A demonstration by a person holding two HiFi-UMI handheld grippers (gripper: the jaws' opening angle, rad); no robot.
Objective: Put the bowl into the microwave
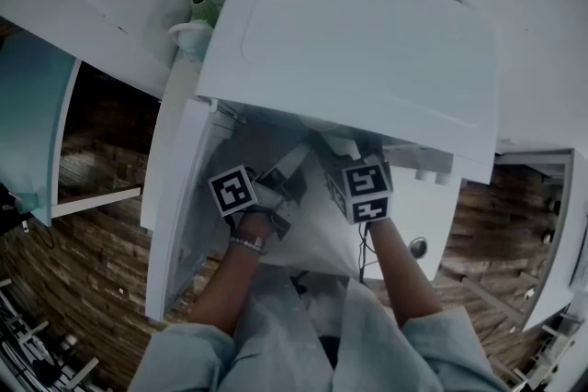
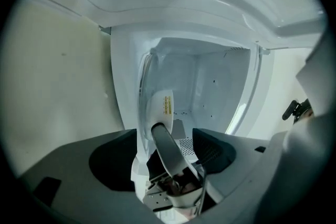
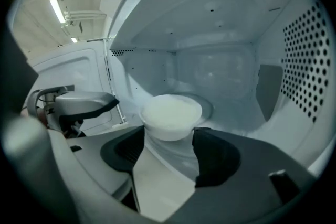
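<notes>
Head view: from high above, facing steeply down onto the top of the microwave (image 1: 367, 41) and its open door (image 1: 175, 197), with the left hand-held gripper (image 1: 271, 190) and the right hand-held gripper (image 1: 349, 170) at the opening, inside not visible from here. Left gripper view: very near the door side, looking along its own jaws into the cavity (image 2: 210, 86). Right gripper view: right at the opening, facing straight into the same cavity, close to the bowl (image 3: 170, 115). Shared: cavity in both gripper views; left hand-held gripper and door in head view and right gripper view.
</notes>
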